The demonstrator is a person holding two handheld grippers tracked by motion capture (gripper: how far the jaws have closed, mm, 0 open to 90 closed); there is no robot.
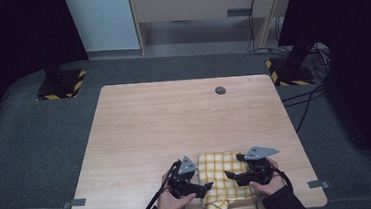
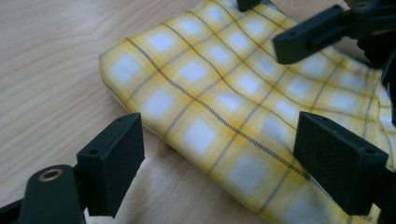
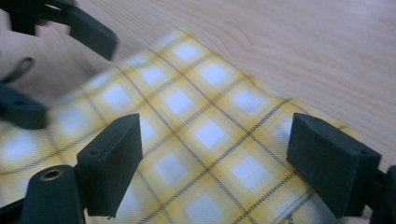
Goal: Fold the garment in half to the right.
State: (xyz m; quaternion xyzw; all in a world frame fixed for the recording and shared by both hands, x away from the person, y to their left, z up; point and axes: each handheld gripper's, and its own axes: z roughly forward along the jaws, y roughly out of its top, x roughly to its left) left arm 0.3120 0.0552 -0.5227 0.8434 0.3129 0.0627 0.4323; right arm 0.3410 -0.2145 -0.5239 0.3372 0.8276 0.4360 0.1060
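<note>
High view: folded checked cloth at table near edge; left gripper, right gripper jaws wide, empty; approach stage; next likely needs edge grip.

I see a folded yellow checked cloth lying flat near the table's front edge, one corner rumpled.

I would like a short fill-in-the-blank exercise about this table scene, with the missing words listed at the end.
1. The folded cloth has a checked pattern in white and ____.
2. The jaws of the left hand-held gripper stand ____, with nothing between them.
3. The cloth lies near the ____ edge of the wooden table, the edge closest to the person.
4. The right hand-held gripper and the left one point ____ each other over the cloth.

Missing words: yellow; open; front; toward
</note>
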